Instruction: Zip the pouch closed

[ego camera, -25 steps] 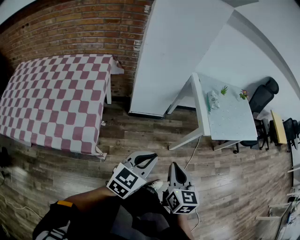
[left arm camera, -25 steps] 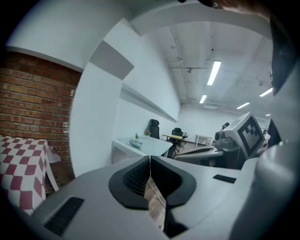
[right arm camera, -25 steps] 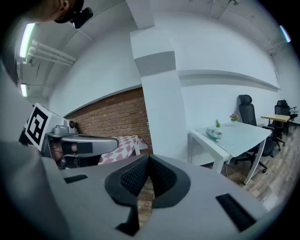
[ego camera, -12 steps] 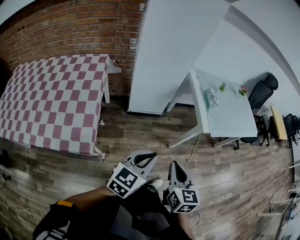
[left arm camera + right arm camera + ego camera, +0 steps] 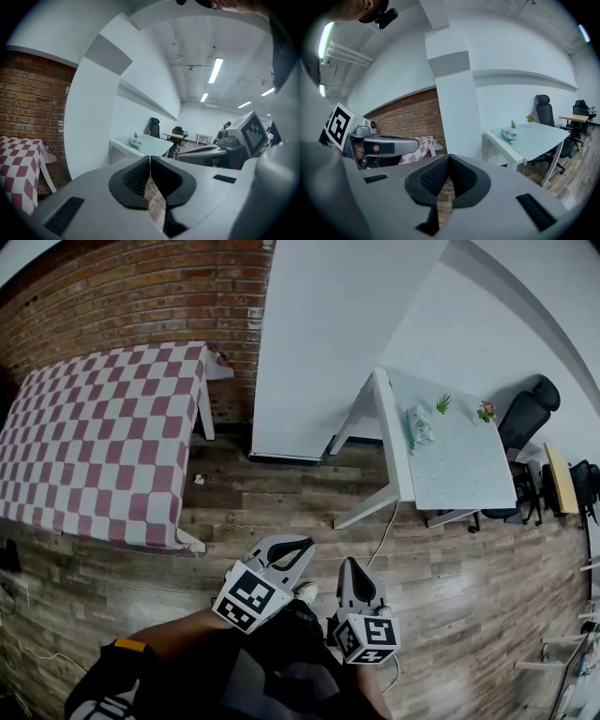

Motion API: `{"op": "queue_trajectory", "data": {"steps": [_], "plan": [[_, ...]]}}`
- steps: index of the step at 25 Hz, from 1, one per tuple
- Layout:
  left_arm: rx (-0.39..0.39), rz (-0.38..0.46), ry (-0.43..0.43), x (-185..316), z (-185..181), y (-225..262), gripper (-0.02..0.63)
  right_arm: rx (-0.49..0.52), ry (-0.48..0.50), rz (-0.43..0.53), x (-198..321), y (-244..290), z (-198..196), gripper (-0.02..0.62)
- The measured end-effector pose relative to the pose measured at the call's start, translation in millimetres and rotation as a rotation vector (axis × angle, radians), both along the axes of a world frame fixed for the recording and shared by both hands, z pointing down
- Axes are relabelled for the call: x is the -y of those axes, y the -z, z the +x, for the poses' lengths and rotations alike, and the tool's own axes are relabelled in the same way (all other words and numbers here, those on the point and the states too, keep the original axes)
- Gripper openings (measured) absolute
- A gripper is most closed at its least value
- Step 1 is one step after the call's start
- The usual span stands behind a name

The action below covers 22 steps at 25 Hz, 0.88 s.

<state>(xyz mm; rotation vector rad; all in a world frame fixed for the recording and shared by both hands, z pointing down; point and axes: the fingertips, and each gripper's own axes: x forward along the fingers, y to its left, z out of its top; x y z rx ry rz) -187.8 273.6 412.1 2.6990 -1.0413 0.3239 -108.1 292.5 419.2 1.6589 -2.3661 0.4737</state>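
Two grippers are showing: the left hand-held gripper [image 5: 298,551] and the right hand-held gripper [image 5: 350,568]. Three tables are standing on the one wooden floor [image 5: 281,507]: a checked-cloth table [image 5: 94,437], a white table [image 5: 459,474] and a wooden-topped table [image 5: 559,486]. One pale pouch [image 5: 419,427] and two small plants, a green plant [image 5: 443,405] and a flowering plant [image 5: 486,412], are sitting on the white one. Two black chairs are standing nearby: a near office chair [image 5: 528,425] and a far office chair [image 5: 583,491]. One white pillar [image 5: 328,334] is rising behind.

A red brick wall [image 5: 122,287] rose behind a checked-cloth table [image 5: 94,437]; a white pillar [image 5: 328,343], a white table [image 5: 459,474] and black office chairs [image 5: 527,427] stood on a wood-plank floor [image 5: 281,510].
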Motion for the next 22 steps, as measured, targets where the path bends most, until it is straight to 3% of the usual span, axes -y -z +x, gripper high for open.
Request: {"op": "queue_trajectory", "data": {"steps": [22], "plan": [[0.080, 0.007, -0.089, 84.5, 201.5, 9.0, 0.014, 0.000, -0.052, 0.013, 79.7, 1.0, 193.0, 0.015]]}}
